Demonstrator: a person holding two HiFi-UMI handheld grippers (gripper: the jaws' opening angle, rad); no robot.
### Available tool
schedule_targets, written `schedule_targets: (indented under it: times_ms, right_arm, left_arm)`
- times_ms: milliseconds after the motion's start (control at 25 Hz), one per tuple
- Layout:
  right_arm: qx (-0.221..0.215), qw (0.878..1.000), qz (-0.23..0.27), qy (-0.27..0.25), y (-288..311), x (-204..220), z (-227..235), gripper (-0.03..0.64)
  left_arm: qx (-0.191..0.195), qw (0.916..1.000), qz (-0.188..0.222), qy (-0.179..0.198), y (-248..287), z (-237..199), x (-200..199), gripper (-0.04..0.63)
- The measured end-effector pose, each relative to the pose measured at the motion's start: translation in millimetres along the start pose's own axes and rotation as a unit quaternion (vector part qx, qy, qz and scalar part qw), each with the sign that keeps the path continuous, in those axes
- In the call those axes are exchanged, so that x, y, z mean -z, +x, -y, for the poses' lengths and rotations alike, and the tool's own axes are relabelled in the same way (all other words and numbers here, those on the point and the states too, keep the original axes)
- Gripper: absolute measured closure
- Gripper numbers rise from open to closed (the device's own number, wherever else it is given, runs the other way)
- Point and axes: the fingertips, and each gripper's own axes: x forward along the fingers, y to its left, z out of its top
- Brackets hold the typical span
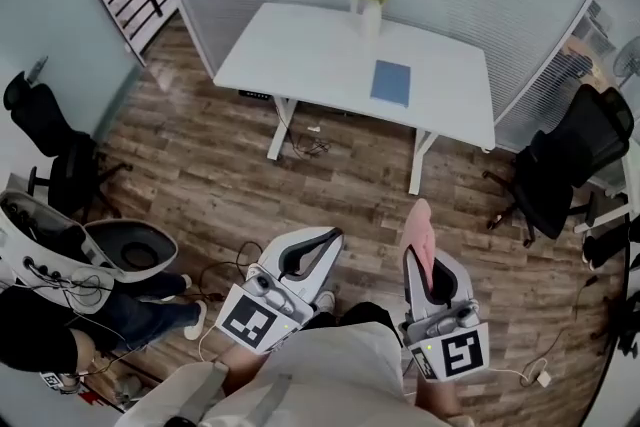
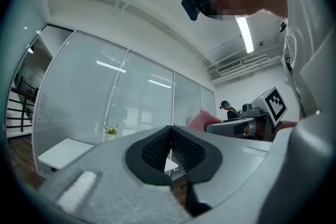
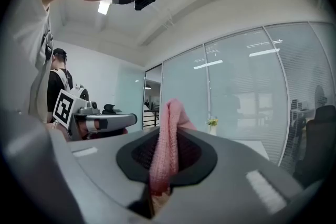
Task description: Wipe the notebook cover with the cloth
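Head view looks down on an office with a wooden floor (image 1: 200, 175). At far left a black chair (image 1: 50, 140) stands by the wall, and a person (image 1: 70, 315) in dark trousers is at the lower left edge.

The left gripper (image 1: 318, 245) is held low over the floor and points ahead toward the desk. In the left gripper view its fingers (image 2: 152, 150) are clenched. The dark ribbed pads meet at the tips with nothing between them, and only a thin sliver of the room shows through lower down.

Well ahead of those fingers stands the white worktop (image 1: 300, 45), set against a glass wall. A vase (image 1: 372, 13) of small flowers stands at its far edge. The blue notebook (image 1: 391, 82) lies flat on the right half of the worktop, in front of the vase and apart from it. It is well apart from both sets of fingers.

The right gripper (image 1: 428, 265) is held just right of the left one, also over the floor. Its fingers (image 3: 191, 153) are grasping the pink cloth (image 1: 420, 230). In the right gripper view a fold of the cloth is pinched between the pads and stands up past the fingertips.

Beyond the right fingers, a second black chair (image 1: 570, 165) stands beside the right end of the worktop.
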Motion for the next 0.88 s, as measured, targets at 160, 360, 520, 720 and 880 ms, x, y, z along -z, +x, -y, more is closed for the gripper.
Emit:
schedule_targets:
  times_ms: [160, 360, 520, 720, 880]
  right_arm:
    - [-0.001, 1.000, -0.008, 0.003, 19, 3, -2, 0.588]
    - [0.007, 1.000, -0.006, -0.003, 39, 0, 9, 0.588]
    - [0.011, 1.000, -0.005, -0.006, 48, 2, 24, 0.588]
    - [0.012, 1.000, -0.001, -0.009, 67, 4, 52, 0.588]
    - [0.017, 1.000, 0.006, -0.009, 82, 4, 92, 0.588]
  left_arm:
    - [-0.003, 0.9999, -0.006, -0.009, -3, -17, 3, 0.592]
    - [0.004, 0.9999, -0.009, -0.002, 12, -37, 5, 0.592]
    - [0.008, 1.0000, -0.002, 0.004, 29, -41, 3, 0.592]
    - [0.014, 0.9999, -0.005, 0.002, 63, -53, 10, 0.592]
    - [0.021, 0.9997, -0.007, 0.009, 107, -61, 14, 0.592]
